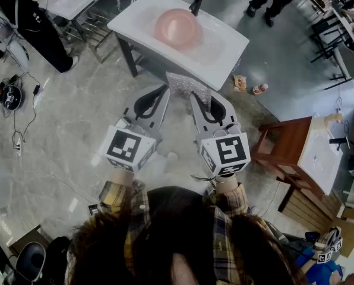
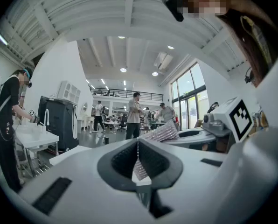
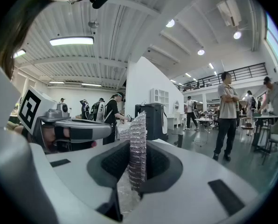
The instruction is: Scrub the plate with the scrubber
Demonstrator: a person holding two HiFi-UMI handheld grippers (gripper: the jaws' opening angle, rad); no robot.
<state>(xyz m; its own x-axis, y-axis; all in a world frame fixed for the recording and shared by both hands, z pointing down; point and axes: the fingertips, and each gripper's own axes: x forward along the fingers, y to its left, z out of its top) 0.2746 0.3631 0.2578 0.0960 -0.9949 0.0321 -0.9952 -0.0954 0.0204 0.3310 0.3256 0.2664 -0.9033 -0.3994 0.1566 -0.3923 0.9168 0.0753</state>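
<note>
In a hall with a grey floor, just short of the white sink holding the pink plate, the left gripper clenches the edge of the scrubber and the right gripper pinches its body, so this looks like the approach, with reaching forward to the plate next.

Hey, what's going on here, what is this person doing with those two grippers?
A person holds a silvery mesh scrubber between two handheld grippers. The right gripper is clamped on it, and the left gripper pinches a corner. The pink plate sits in the white sink ahead, with neither gripper near it. Scrubbing has not begun.
</note>
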